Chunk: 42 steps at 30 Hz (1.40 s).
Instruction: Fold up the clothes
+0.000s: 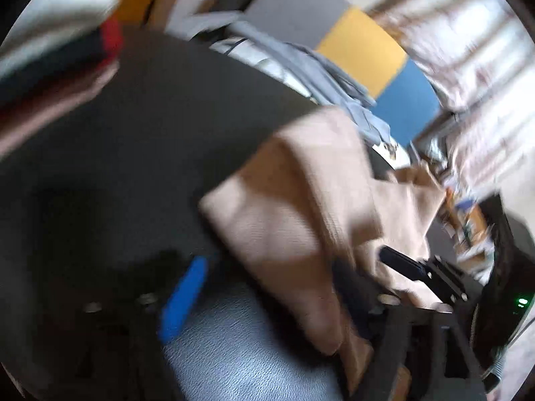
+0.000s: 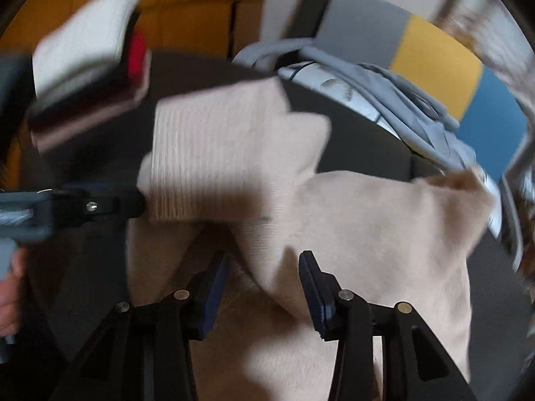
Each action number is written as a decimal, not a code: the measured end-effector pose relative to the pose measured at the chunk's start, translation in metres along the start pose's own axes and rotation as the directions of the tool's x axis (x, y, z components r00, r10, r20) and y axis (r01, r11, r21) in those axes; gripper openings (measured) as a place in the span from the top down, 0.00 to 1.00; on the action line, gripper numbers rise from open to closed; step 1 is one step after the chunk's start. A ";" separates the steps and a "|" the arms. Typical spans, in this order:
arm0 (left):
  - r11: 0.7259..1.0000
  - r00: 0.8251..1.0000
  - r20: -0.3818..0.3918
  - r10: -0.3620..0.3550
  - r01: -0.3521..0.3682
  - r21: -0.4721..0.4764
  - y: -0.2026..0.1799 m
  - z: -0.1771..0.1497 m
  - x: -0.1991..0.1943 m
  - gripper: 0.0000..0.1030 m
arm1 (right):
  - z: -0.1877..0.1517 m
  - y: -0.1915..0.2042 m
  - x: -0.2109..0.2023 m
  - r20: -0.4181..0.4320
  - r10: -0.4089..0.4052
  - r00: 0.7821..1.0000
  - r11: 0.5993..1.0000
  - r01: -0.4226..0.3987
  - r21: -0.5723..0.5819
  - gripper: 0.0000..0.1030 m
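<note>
Beige ribbed knit garment [image 2: 234, 153], soft and rumpled, lies on the dark worktop [image 2: 361, 140]. Left tongs [image 2: 133, 200], at its left edge, stand apart, gripping nothing. Right tongs [image 2: 264, 287] stand apart, a fold between the blue-padded fingers [image 2: 314, 297], unpressed.

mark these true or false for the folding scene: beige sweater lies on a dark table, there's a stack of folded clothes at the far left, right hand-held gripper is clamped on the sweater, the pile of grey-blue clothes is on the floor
1. The beige sweater lies on a dark table. True.
2. A stack of folded clothes sits at the far left. True.
3. The right hand-held gripper is clamped on the sweater. False: its jaws stand apart, with sweater cloth between them but not pinched.
4. The pile of grey-blue clothes is on the floor. False: it lies at the table's far edge.
5. The left hand-held gripper is shut. False: its jaws stand wide open over the sweater.
</note>
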State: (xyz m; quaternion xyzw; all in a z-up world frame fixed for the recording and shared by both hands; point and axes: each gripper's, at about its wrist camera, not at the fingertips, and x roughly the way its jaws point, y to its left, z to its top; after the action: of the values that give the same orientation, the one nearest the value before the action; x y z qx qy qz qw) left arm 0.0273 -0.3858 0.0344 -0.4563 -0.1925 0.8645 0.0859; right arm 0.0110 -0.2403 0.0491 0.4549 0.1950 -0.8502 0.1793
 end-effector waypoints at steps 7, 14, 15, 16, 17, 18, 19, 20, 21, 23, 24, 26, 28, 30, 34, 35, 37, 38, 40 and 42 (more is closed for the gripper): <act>0.964 0.975 -0.031 0.219 -0.211 0.162 -0.040 0.014 0.049 0.52 | 0.010 -0.020 0.023 0.002 -0.155 0.988 0.986 0.154 0.069 0.91; 0.976 0.980 -0.023 0.196 -0.193 0.101 -0.030 0.024 0.035 0.79 | -0.007 -0.132 -0.030 0.159 -0.254 0.954 0.904 0.175 0.391 0.92; 0.979 0.983 -0.014 0.185 -0.183 0.094 -0.029 0.026 0.032 0.80 | -0.011 -0.151 -0.036 0.171 -0.261 0.950 0.890 0.168 0.424 0.92; 0.981 0.985 -0.005 0.174 -0.173 0.088 -0.029 0.028 0.030 0.81 | -0.017 -0.169 -0.042 0.178 -0.269 0.946 0.874 0.162 0.458 0.92; 0.983 0.987 0.005 0.163 -0.163 0.081 -0.029 0.031 0.027 0.84 | -0.023 -0.185 -0.044 0.181 -0.277 0.944 0.861 0.160 0.482 0.92; 0.986 0.988 0.014 0.152 -0.152 0.075 -0.028 0.033 0.025 0.89 | -0.030 -0.203 -0.049 0.179 -0.291 0.940 0.846 0.166 0.507 0.92; 0.986 0.989 0.024 0.145 -0.147 0.073 -0.028 0.035 0.023 0.89 | -0.038 -0.220 -0.054 0.175 -0.311 0.934 0.828 0.176 0.532 0.92; 0.984 0.988 0.034 0.153 -0.155 0.085 -0.030 0.039 0.022 0.89 | -0.048 -0.235 -0.059 0.166 -0.345 0.924 0.805 0.200 0.559 0.92; 0.982 0.986 0.044 0.160 -0.164 0.097 -0.031 0.042 0.021 0.89 | -0.057 -0.250 -0.065 0.156 -0.379 0.912 0.780 0.223 0.585 0.92; 0.977 0.981 0.048 0.186 -0.190 0.101 -0.026 0.049 0.021 0.89 | -0.080 -0.278 -0.078 0.119 -0.433 0.894 0.722 0.264 0.640 0.92; 0.974 0.979 0.044 0.200 -0.203 0.096 -0.018 0.052 0.019 0.89 | -0.093 -0.292 -0.085 0.095 -0.455 0.885 0.689 0.282 0.667 0.92; 0.971 0.974 0.041 0.223 -0.226 0.073 0.000 0.055 0.016 0.89 | -0.117 -0.319 -0.101 0.045 -0.494 0.868 0.620 0.317 0.718 0.92; 0.963 0.964 0.037 0.263 -0.265 0.055 0.019 0.061 0.014 0.89 | -0.142 -0.352 -0.119 -0.017 -0.515 0.857 0.545 0.342 0.766 0.92; 0.957 0.958 0.025 0.286 -0.287 0.038 0.025 0.070 0.024 0.89 | -0.174 -0.384 -0.133 -0.089 -0.531 0.843 0.446 0.367 0.816 0.92; 0.954 0.955 -0.044 0.294 -0.290 0.079 0.037 0.067 0.037 0.87 | -0.227 -0.425 -0.127 -0.196 -0.473 0.859 0.327 0.378 0.866 0.92; 0.947 0.950 -0.044 0.310 -0.305 0.101 0.034 0.066 0.040 0.84 | -0.238 -0.432 -0.118 -0.215 -0.440 0.872 0.320 0.376 0.870 0.87; 0.935 0.942 -0.040 0.333 -0.325 0.139 0.026 0.065 0.048 0.82 | -0.254 -0.428 -0.101 -0.233 -0.370 0.899 0.331 0.362 0.871 0.78; 0.933 0.941 -0.040 0.335 -0.326 0.151 0.023 0.065 0.050 0.77 | -0.260 -0.424 -0.094 -0.239 -0.342 0.909 0.335 0.356 0.872 0.77; 0.933 0.942 -0.052 0.333 -0.320 0.166 0.016 0.064 0.050 0.61 | -0.266 -0.412 -0.088 -0.247 -0.305 0.920 0.338 0.347 0.875 0.77; 0.935 0.943 -0.061 0.327 -0.313 0.165 0.014 0.062 0.046 0.42 | -0.265 -0.397 -0.087 -0.240 -0.287 0.927 0.345 0.334 0.877 0.76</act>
State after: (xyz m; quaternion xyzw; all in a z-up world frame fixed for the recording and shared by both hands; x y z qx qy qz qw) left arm -0.0495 -0.3998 0.0255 -0.5111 -0.0449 0.8583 -0.0130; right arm 0.0510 0.2434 0.0543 0.4515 -0.2091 -0.8263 -0.2638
